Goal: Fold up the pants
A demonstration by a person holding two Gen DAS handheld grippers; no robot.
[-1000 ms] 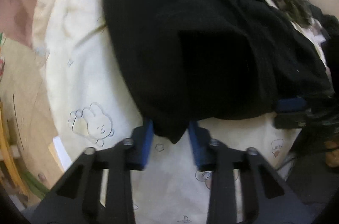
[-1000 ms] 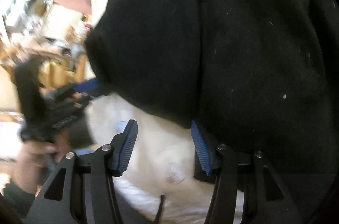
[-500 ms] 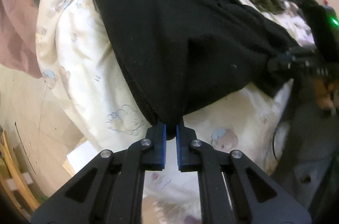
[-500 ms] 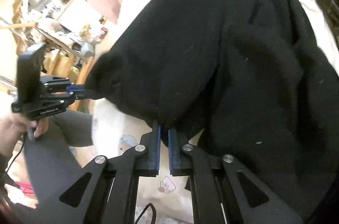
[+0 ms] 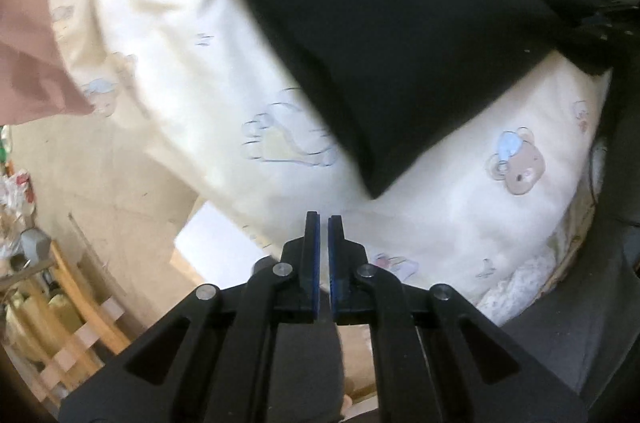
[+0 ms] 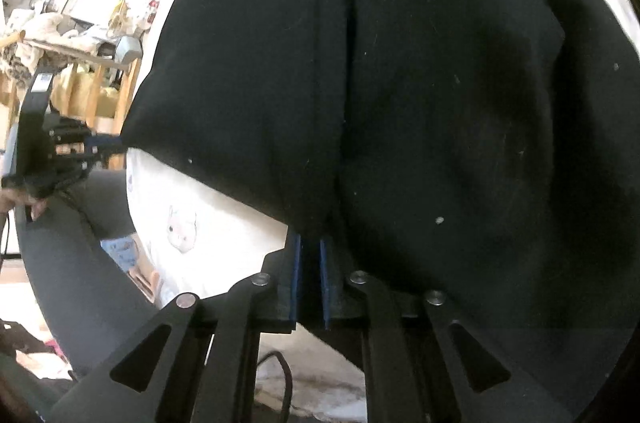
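Note:
Black pants (image 5: 392,23) lie spread on a cream bed cover with cartoon animals (image 5: 460,223). In the left wrist view my left gripper (image 5: 323,219) is shut and empty, its tips just short of the pants' near corner (image 5: 374,189). In the right wrist view the pants (image 6: 400,83) fill most of the frame, and my right gripper (image 6: 310,243) is shut on their near edge. The left gripper also shows there (image 6: 100,143), at the left, with its tips touching the pants' corner.
A pink cloth (image 5: 32,71) hangs at the left. A wooden slatted frame (image 5: 72,295) and a white box (image 5: 216,243) stand on the beige floor beside the bed. A cluttered table (image 6: 60,27) is behind. My grey-trousered leg (image 6: 80,243) is near the bed edge.
The left gripper, shut on the pants' corner half a second ago, now shows no cloth between its pads and has drawn back. The right gripper stays shut on the pants' edge.

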